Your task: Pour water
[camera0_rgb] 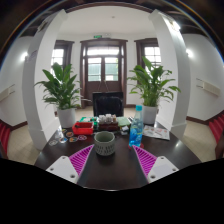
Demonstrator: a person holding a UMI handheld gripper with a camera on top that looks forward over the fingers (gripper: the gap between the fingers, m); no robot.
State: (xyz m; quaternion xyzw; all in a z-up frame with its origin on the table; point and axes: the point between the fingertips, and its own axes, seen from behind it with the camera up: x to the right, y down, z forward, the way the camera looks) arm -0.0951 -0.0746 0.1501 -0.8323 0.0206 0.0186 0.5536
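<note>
the gripper [104, 163] stands wide open and empty, its pink pads [81, 159] spread either side of a green mug [104, 143] just ahead on the dark table [110, 172]. a blue water bottle [136, 129] stands just right of the mug, beyond the right finger. this looks like the approach step: next, swing right and close on the bottle before tipping it over the mug.

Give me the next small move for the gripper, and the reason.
Probably ease forward and toward the water bottle. The gripper is open and holds nothing; the bottle stands upright on the table, beyond the fingers and beside the green mug, which sits just ahead between them.
</note>
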